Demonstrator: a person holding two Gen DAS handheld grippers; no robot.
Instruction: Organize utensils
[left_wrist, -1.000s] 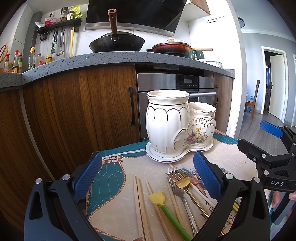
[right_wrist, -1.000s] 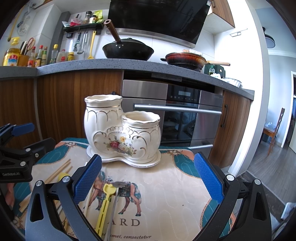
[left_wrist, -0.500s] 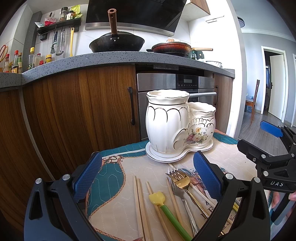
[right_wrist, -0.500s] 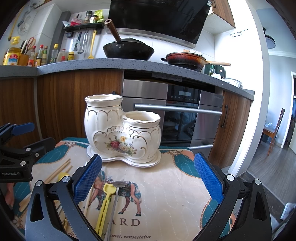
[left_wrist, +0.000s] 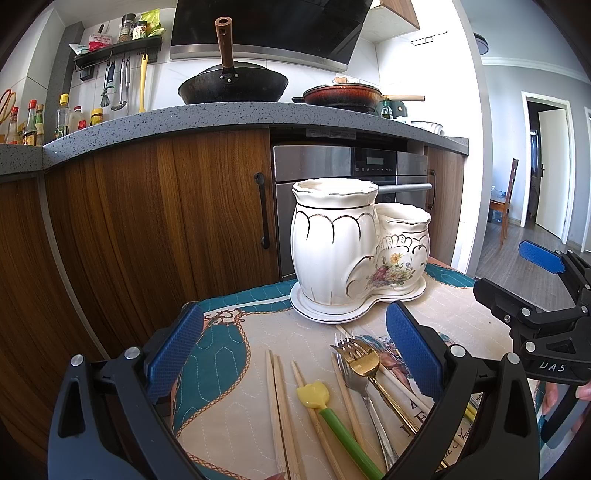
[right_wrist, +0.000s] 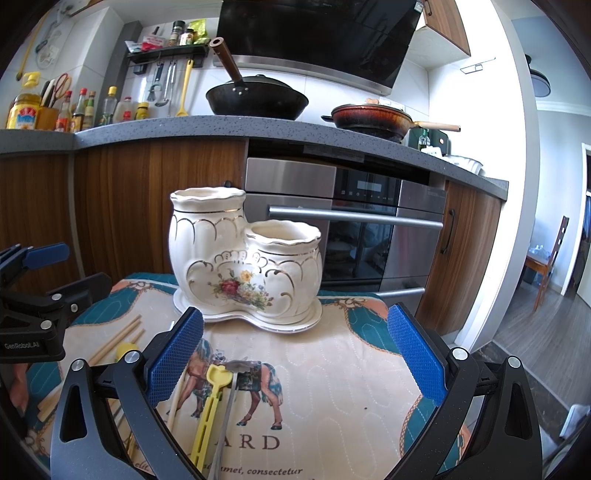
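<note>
Left wrist view is showing almost nothing changing over the last second: the left gripper (left_wrist: 291, 354) is hanging with its blue pads wide apart and nothing between them, just as it was, and the utensils are lying where they lay. Between its fingers, chopsticks (left_wrist: 279, 402) are resting side by side on the quilted cloth (left_wrist: 221, 369), a green-handled utensil with a yellow tip (left_wrist: 325, 404) is lying just beside them, and a gold fork (left_wrist: 364, 363) is overlapping a silver fork (left_wrist: 356, 376) close to the right-hand finger. Beyond the fingertips, the ceramic utensil holder (left_wrist: 347, 251) is standing upright on its saucer, and from this angle I cannot see anything inside either cup.

From the right wrist view, the right gripper (right_wrist: 295, 354) is likewise sitting open and empty, with a yellow utensil (right_wrist: 210, 402) and a metal one (right_wrist: 229, 406) lying near its left-hand finger, and the holder (right_wrist: 243, 258) is straight ahead past the tips.

I'm reading this stillness as a pause before the first pick; nothing seems sorted yet, and both grippers are poised over loose cutlery.
</note>
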